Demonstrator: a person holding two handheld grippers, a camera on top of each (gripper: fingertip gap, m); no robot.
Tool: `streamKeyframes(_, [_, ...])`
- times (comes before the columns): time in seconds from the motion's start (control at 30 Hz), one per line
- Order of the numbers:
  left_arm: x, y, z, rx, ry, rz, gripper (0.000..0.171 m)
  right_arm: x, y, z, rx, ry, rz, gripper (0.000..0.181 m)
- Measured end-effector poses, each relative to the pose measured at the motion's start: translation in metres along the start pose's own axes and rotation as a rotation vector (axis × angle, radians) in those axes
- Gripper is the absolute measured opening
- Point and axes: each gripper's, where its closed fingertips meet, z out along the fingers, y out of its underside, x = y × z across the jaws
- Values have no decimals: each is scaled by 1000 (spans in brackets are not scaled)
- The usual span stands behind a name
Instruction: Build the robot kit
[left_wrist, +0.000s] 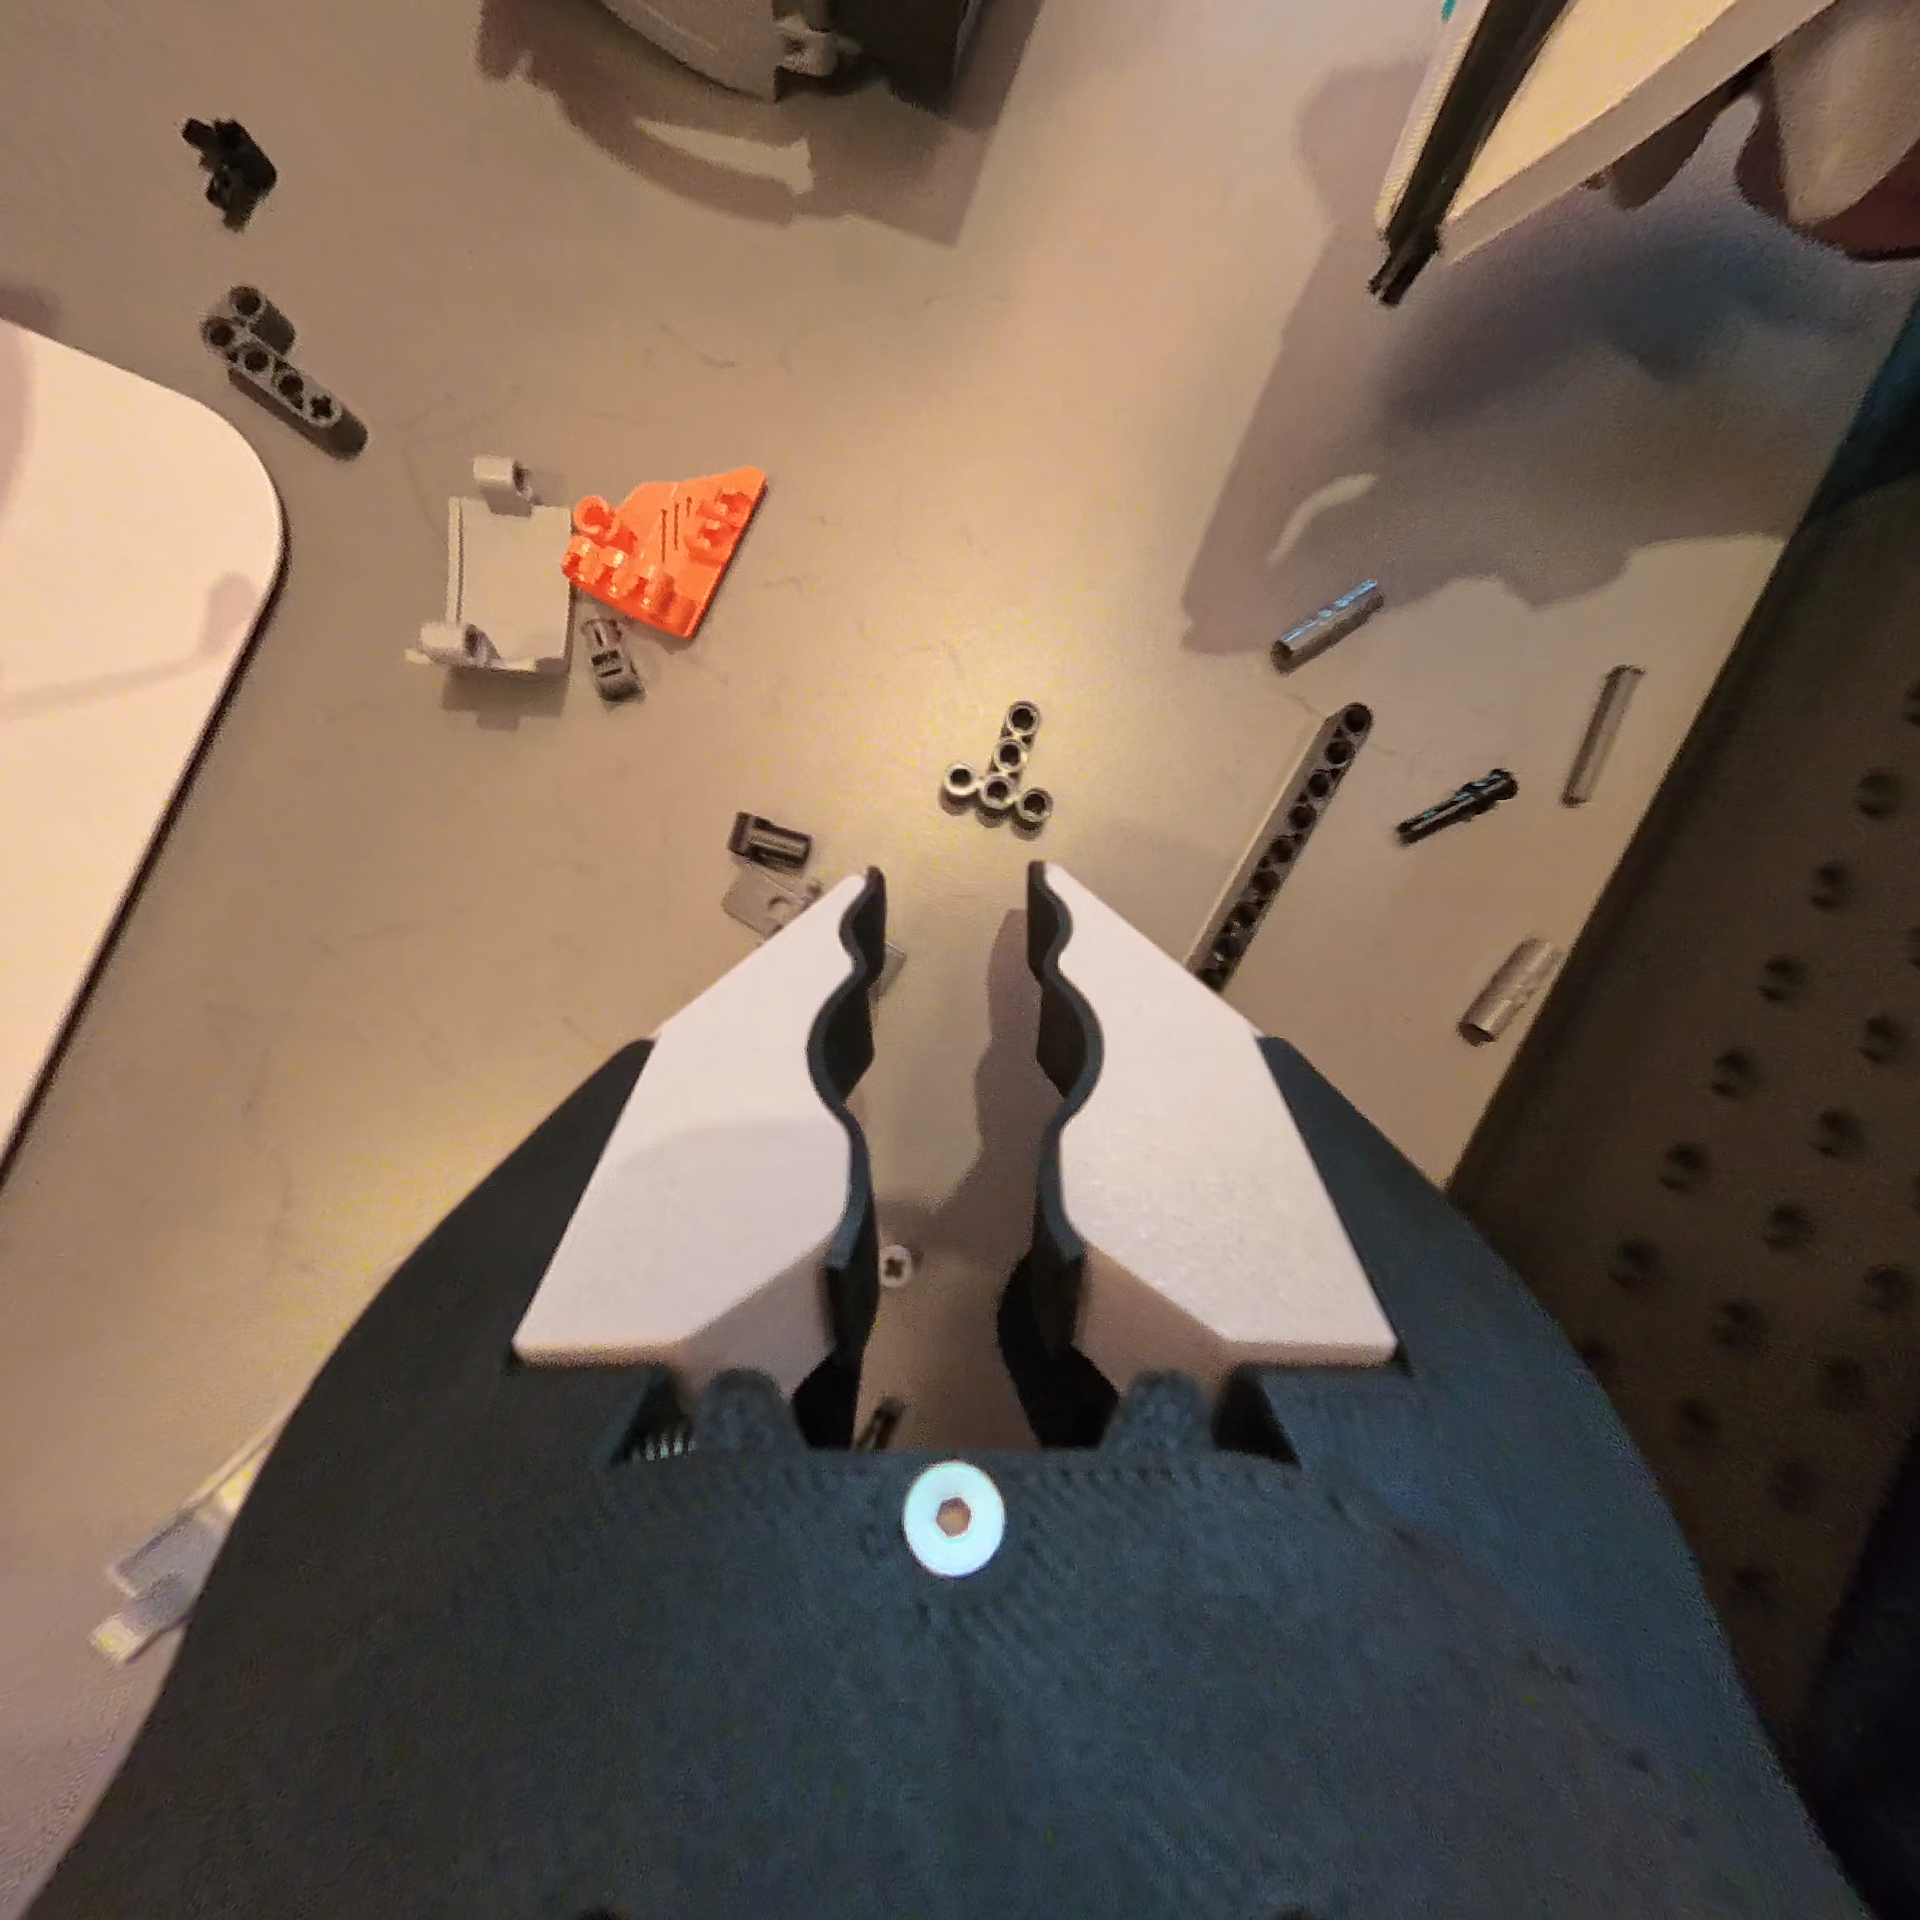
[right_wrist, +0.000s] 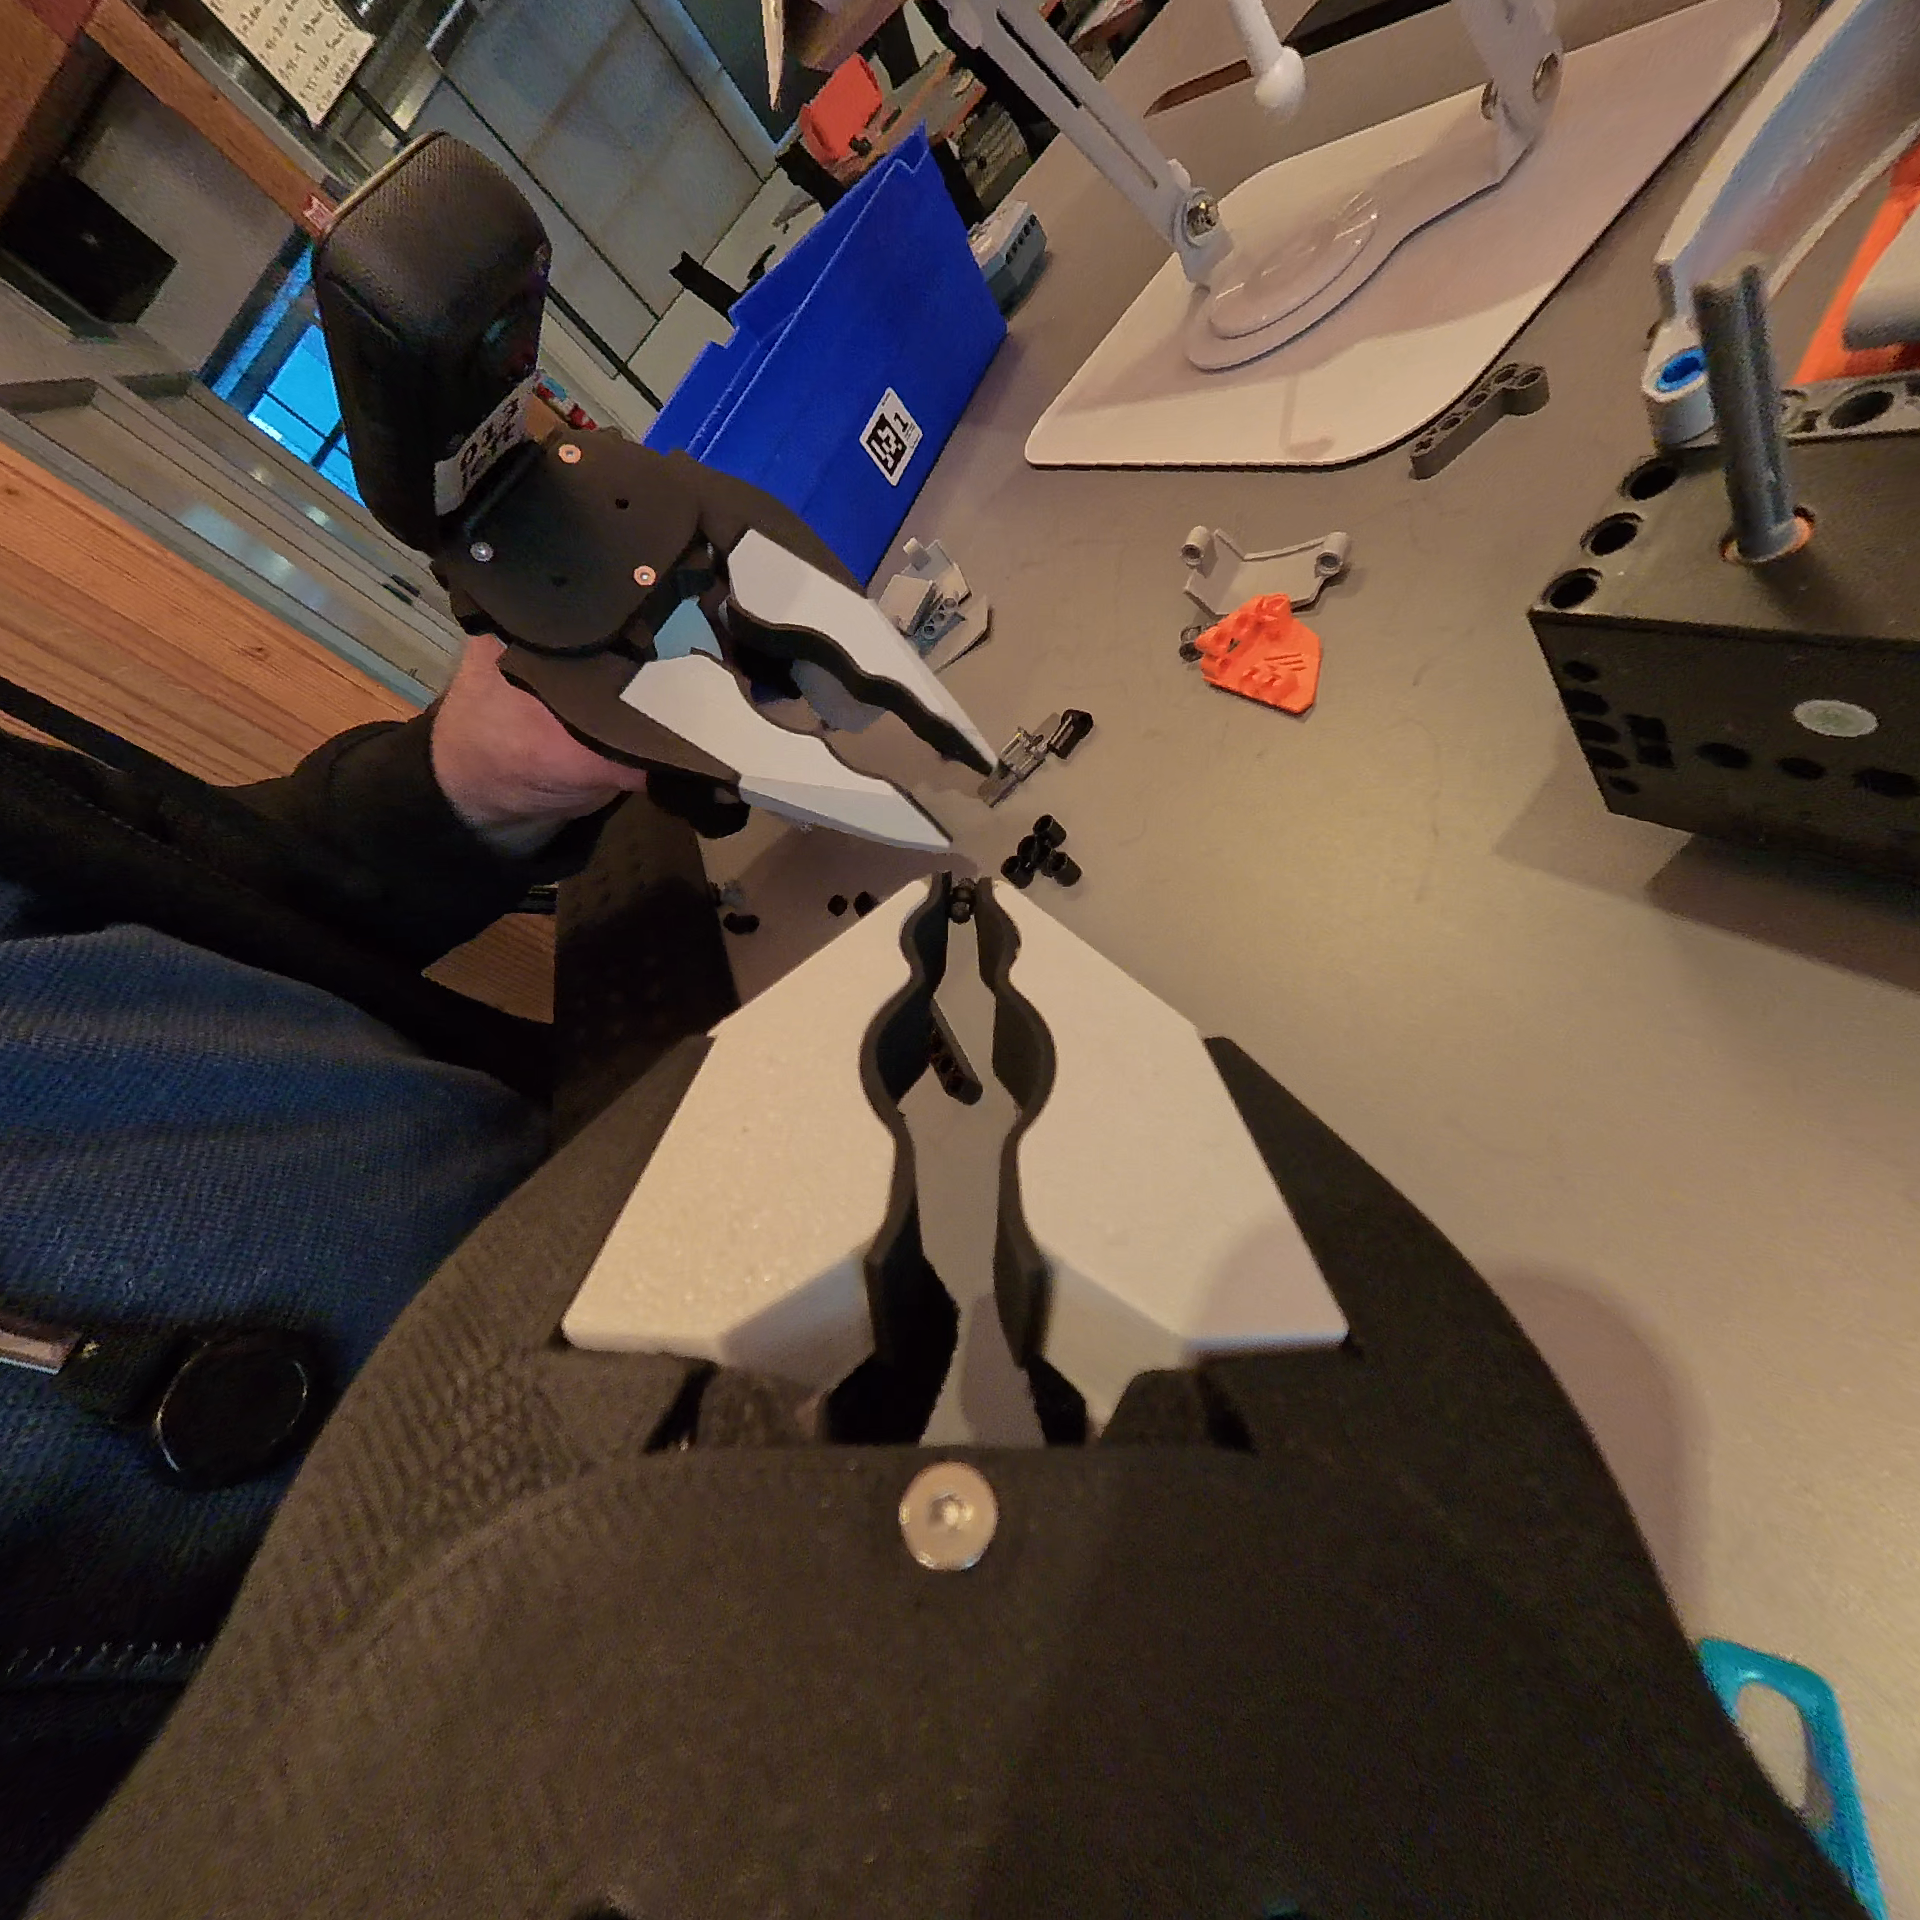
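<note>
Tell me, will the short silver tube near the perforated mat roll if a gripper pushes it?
Probably yes: the silver tube looks round and smooth, and lies flat on the bare table. It seems stiff and light, so it may also slip sideways.

The left gripper (left_wrist: 956, 883) points toward twelve o'clock in its own view, jaws parted with a clear gap, nothing between them. In the right wrist view it sits at ten o'clock, gripped by a hand (right_wrist: 520, 748) in a dark sleeve. The right gripper (right_wrist: 961, 894) has its jaws nearly closed on a small dark piece at the tips.
</note>
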Motion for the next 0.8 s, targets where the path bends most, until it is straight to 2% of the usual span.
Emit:
streamKeyframes(0.33, [15,-5,20,-45,17,-32,30,2,0,1,-6,6,-14,1])
streamKeyframes(0.67, [18,-15,32,-69,-29,49,11,3,1,-2,4,10,-15,2])
streamKeyframes(0.8, [19,-21,30,-3,2,61,10,1,-1,-1,13,3,-17,1])
